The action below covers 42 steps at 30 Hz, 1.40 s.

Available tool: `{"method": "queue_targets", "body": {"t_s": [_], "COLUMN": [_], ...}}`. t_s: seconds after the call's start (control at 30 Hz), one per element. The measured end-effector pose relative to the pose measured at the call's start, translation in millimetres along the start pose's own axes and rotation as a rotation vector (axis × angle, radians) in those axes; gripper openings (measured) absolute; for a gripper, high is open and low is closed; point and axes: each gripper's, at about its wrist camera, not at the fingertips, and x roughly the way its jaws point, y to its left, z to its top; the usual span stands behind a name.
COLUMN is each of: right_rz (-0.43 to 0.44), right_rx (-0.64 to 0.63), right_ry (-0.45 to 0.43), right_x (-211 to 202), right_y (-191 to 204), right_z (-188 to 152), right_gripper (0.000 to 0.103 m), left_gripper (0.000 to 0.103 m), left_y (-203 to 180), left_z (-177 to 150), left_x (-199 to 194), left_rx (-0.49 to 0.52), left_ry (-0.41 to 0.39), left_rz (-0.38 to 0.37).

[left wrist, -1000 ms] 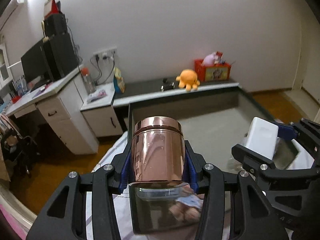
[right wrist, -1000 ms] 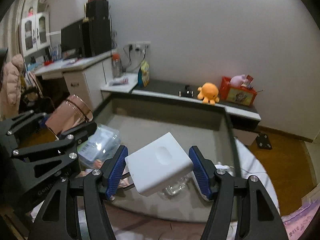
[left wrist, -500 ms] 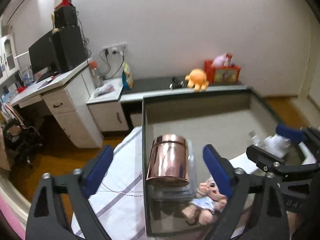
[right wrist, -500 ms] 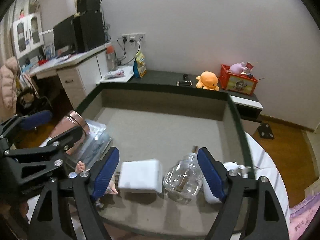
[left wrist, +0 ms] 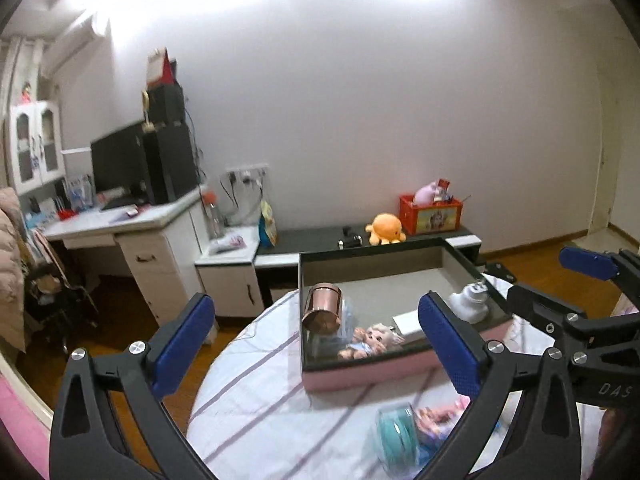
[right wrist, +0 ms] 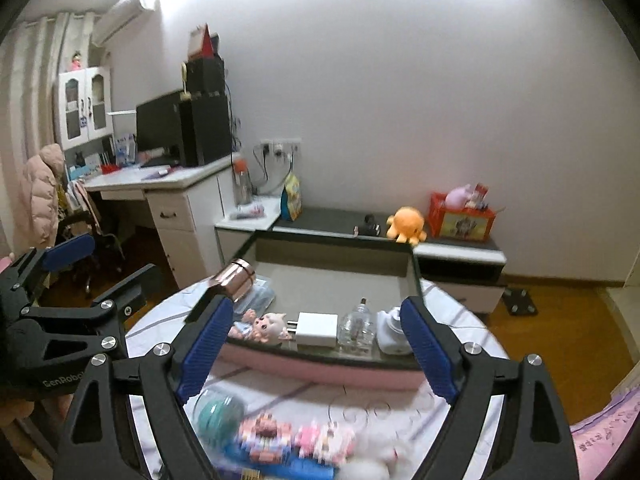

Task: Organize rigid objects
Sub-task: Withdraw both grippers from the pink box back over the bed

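Both tools released, jaws just spread — left tool [left wrist: 316, 344], right tool [right wrist: 316, 344]. Copper canister [left wrist: 322, 309] lies in the tray's [left wrist: 360, 378] left corner; next, approach the bench-edge teal jar [left wrist: 396, 436] squarely.

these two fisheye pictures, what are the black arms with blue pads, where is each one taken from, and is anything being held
There is no robot here. A person holds a two-finger gripper in each hand, and a small camera on each looks forward along its fingers.

One picture is from the left gripper, the other from the right gripper. Each also catches the other gripper at its edge.

Both have just been opening and hold nothing.

On the round table sits a tray. Inside it are a copper can lying on clear packets, a small doll, a white charger, a glass bottle and a white item. Blurred toys lie on the table in front of the tray.
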Motion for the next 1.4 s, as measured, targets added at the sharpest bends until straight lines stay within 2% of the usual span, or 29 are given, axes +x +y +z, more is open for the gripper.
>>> {"method": "queue_targets", "body": {"t_s": [0.2, 0.4, 0.53, 0.8, 0.93, 1.07, 1.23, 1.4], "right_rz": [-0.036, -0.085, -0.095, -0.141, -0.149, -0.157, -0.14, -0.127], "right_rx": [-0.013, -0.019, -0.007, 0.013, 0.013, 0.006, 0.009, 0.017], "right_ry": [-0.103, -0.177, -0.199, -0.209, -0.19, -0.14, -0.01, 0.122], "right_x": [-73, -127, -150, -181, -182, -171, -134, -94], "right_y": [11, 17, 20, 12, 9, 4, -5, -16], "right_z": [-30, -61, -74, -92, -99, -113, -140, -168], "right_gripper": [0.087, 0.087, 0.087, 0.087, 0.087, 0.087, 0.087, 0.087], "left_gripper": [0.103, 0.103, 0.103, 0.103, 0.103, 0.103, 0.103, 0.103], "left_y": [-15, -28, -35, -51, -57, -60, -54, -50], "left_z": [-24, -46, -54, -62, -72, -92, -121, -144], "left_x": [-75, -122, -143, -154, -148, -132, -104, -83], "left_rx": [0.007, 0.006, 0.006, 0.005, -0.003, -0.007, -0.039, -0.051], "left_ry": [-0.085, -0.135, -0.144, -0.128, -0.088, 0.006, 0.131, 0.214], "left_rz": [0.017, 0.046, 0.035, -0.014, -0.052, -0.096, -0.105, -0.103]}}
